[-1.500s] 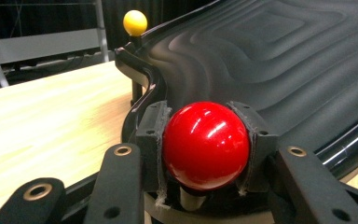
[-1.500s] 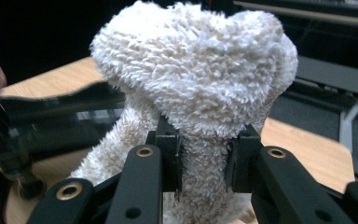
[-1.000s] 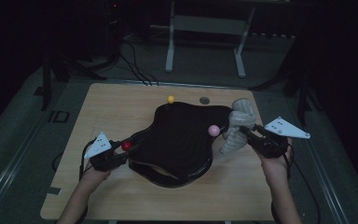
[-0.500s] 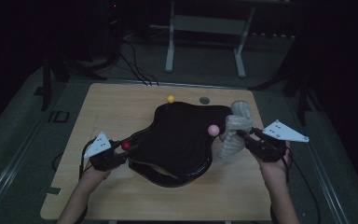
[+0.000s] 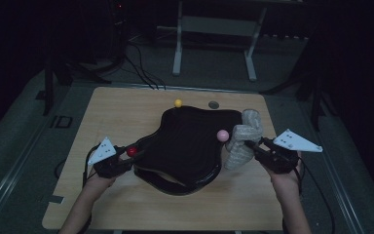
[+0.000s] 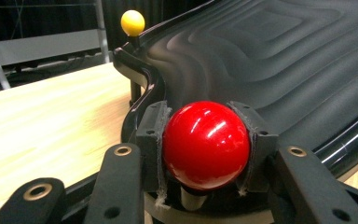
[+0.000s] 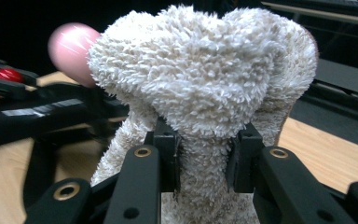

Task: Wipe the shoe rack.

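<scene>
Towel (image 5: pixel 243 139), a fluffy cream bundle, is held upright at the black board's (image 5: pixel 187 146) right edge, beside the pink knob (image 5: pixel 222 135), pinched by the right claw (image 5: pixel 251 147). It should be dragged across the ribbed surface with even pressure while the left claw (image 5: pixel 128 155), clamped on the red knob (image 6: pixel 206 144), steadies the board on the desk (image 5: pixel 126 112). Both forearms are extended low and forward.

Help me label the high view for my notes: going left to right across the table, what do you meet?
left gripper → red ball → yellow ball → pink ball → fluffy beige towel → right gripper
</scene>
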`<state>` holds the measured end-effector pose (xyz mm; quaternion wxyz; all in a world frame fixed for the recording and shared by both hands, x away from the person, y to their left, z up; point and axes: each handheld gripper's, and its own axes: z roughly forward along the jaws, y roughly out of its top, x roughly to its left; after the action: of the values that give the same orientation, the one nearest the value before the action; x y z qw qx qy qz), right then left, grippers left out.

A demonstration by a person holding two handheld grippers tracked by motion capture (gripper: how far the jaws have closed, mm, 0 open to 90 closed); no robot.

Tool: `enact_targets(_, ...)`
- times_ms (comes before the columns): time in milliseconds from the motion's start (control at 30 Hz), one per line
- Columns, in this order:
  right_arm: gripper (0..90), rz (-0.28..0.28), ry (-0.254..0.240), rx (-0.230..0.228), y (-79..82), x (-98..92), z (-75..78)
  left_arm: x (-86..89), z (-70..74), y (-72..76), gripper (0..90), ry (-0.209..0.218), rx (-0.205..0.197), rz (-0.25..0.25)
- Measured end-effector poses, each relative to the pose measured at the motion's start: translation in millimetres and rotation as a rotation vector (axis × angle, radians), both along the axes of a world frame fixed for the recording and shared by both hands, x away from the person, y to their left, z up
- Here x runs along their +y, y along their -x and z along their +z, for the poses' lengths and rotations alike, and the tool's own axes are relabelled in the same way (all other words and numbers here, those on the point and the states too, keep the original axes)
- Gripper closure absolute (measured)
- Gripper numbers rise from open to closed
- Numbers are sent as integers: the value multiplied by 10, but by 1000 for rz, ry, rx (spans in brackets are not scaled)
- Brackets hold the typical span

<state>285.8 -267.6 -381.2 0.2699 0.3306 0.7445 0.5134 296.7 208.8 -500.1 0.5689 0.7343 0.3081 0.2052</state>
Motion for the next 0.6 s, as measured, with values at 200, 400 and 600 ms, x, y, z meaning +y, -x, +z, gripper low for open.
enact_targets(200,699,32,55,22,6,183,-133,-1,3,2,593,-5,-2,3)
enact_targets(400,698,23,25,18,40,161,-90,0,2,0,593,-3,-1,2)
enact_targets(600,698,31,62,72,-25,215,-247,-5,3,1,593,-4,-1,7)
